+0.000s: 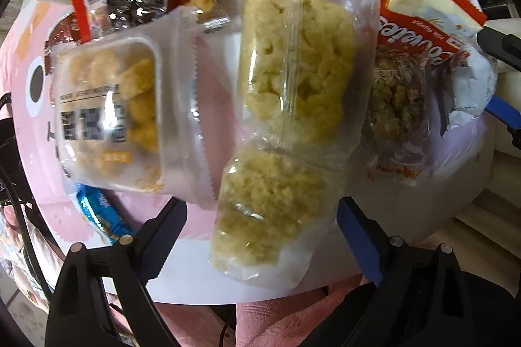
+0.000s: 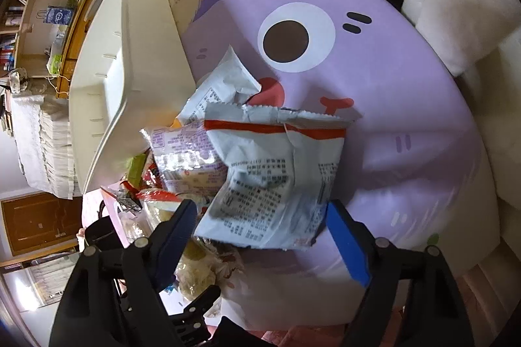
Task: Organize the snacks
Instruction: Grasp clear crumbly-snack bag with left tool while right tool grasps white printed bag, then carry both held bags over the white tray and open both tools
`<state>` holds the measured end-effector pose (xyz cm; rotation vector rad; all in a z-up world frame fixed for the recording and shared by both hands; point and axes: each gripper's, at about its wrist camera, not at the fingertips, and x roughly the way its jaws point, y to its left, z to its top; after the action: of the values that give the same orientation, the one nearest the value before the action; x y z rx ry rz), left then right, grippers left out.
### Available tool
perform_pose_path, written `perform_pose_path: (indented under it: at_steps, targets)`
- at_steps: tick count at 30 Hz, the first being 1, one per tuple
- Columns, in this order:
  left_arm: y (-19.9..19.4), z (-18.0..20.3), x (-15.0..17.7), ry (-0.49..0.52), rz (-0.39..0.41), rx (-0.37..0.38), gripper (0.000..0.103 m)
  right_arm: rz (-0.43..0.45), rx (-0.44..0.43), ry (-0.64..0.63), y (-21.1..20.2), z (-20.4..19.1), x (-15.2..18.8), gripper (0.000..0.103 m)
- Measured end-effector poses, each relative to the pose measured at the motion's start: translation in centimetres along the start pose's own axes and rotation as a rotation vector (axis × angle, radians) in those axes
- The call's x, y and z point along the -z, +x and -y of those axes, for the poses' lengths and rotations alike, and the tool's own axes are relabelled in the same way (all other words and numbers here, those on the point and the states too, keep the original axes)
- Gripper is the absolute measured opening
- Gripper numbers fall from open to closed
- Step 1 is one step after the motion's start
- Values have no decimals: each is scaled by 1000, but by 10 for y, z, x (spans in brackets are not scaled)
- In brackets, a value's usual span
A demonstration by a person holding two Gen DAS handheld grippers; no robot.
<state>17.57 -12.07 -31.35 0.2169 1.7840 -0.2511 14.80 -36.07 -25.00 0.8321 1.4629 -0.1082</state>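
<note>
Right wrist: purple mat [image 2: 407,106] beside packets [image 2: 270,171]

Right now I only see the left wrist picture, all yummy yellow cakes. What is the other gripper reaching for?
Observer: The right gripper stands open around a crinkled white packet with a red stripe.
Operator: Is it squeezing it yet?
Observer: No, its blue pad is clear of the packet edge.
Operator: Is there a box to put snacks in?
Observer: Yes, a cream plastic bin sits beside the pile, tilted in the right wrist view.
Operator: What is under the packet?
Observer: A purple cartoon face with one big eye.
</note>
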Motion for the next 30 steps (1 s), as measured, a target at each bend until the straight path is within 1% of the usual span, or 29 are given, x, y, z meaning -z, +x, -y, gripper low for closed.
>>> perform_pose_path:
  at_steps: [2, 3, 4, 6, 7, 9, 11, 14, 17, 18, 23, 30]
  targets:
    - [9, 2, -4, -6, -19, 5, 90, -14, 8, 6, 4, 2, -4, 77]
    - [15, 4, -6, -10, -30, 9, 86, -20, 7, 10, 5, 3, -5, 74]
    - [18, 4, -7, -14, -40, 12, 83, -29, 4, 11, 6, 5, -6, 73]
    - [27, 4, -7, -30, -58, 20, 73, -40, 8, 8, 7, 6, -9, 69]
    - [31, 5, -7, -33, -59, 16, 73, -47, 11, 6, 8, 6, -10, 65]
    - [35, 5, -4, -35, -57, 16, 67, -62, 11, 7, 8, 8, -11, 59]
    - [37, 6, -7, -42, -56, 25, 62, -71, 11, 6, 8, 8, -12, 58]
    - [35, 3, -4, -57, -52, 30, 51, -76, 21, 0, 5, 8, -13, 56]
    - [31, 2, 0, -62, -51, 38, 49, -73, 24, 0, 1, 10, -13, 55]
    - [25, 10, -2, -63, -49, 41, 48, -69, 26, -2, -1, 10, -13, 55]
    - [9, 18, 9, -63, -28, 54, 47, -41, 27, -21, -7, 1, -8, 54]
    - [-31, 8, 38, -57, 8, 47, 47, 13, 11, -46, -34, -7, -5, 54]
